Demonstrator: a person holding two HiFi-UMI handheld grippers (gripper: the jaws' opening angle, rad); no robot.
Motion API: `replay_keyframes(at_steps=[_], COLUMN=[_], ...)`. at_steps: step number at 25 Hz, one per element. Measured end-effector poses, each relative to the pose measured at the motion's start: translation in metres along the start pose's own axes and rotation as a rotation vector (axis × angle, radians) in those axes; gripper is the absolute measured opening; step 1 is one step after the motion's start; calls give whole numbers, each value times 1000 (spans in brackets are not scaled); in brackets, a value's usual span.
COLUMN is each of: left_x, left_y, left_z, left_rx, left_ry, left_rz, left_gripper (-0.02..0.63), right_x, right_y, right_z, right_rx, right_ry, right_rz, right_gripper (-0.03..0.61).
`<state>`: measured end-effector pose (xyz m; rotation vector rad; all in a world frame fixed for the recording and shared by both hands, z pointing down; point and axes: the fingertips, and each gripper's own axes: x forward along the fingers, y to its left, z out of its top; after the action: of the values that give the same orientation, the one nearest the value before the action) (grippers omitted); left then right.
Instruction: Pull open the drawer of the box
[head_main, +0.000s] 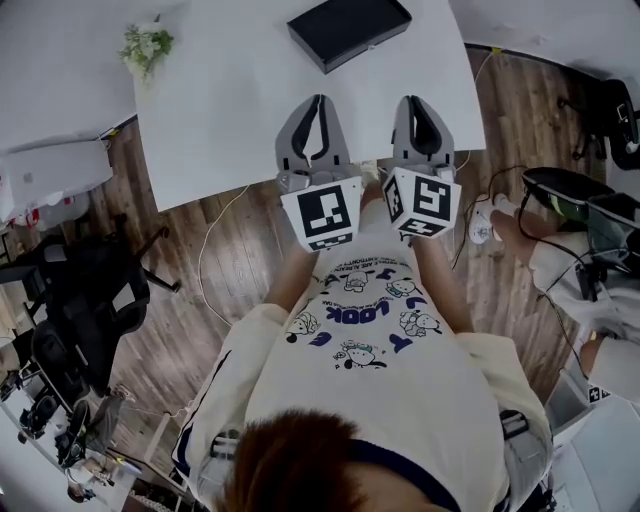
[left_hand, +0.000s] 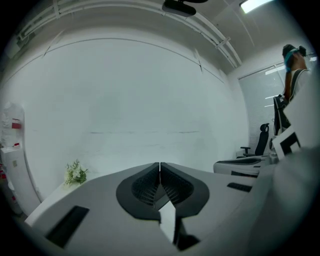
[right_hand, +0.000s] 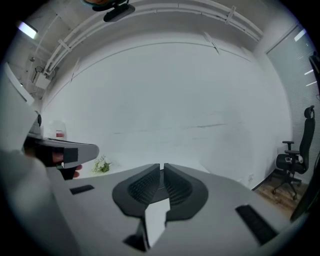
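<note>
Head view, looking steeply down: a person stood at the near edge of a white table (head_main: 240, 110), holding the left gripper (head_main: 318, 100) and the right gripper (head_main: 416, 100) side by side just over that edge. Each gripper's jaws were pressed together with nothing between them. The left gripper view and the right gripper view faced a blank white wall and did not show the box.

The likely trouble lay in the pull itself. The box (head_main: 349, 30) looked light and sat loose on a smooth top, so tugging the drawer with no brace from the other gripper could have dragged the whole box along. The jaws would also have had to part first.

The box lay on the far part of the table, well apart from both grippers and turned at a slant. It was flat, rectangular and matte black. No handle or drawer front could be made out.
</note>
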<state>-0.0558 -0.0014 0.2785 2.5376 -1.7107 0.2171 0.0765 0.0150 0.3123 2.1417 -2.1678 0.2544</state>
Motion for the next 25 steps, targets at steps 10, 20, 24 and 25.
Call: replay_keyframes(at_steps=[10, 20, 24, 25], left_x=[58, 105, 115, 118], left_y=[-3, -6, -2, -2], left_z=[-3, -9, -18, -21], left_rx=[-15, -33, -44, -46], left_ry=[38, 68, 86, 91], left_rz=[48, 103, 117, 120], left_gripper=[17, 17, 17, 18], right_x=[63, 114, 127, 130], right_y=[-14, -25, -21, -21], right_z=[-6, -22, -32, -34], right_rx=[-4, -13, -25, -27], right_ry=[71, 148, 175, 182], right_rz=[100, 193, 226, 233], right_gripper=[43, 44, 44, 44])
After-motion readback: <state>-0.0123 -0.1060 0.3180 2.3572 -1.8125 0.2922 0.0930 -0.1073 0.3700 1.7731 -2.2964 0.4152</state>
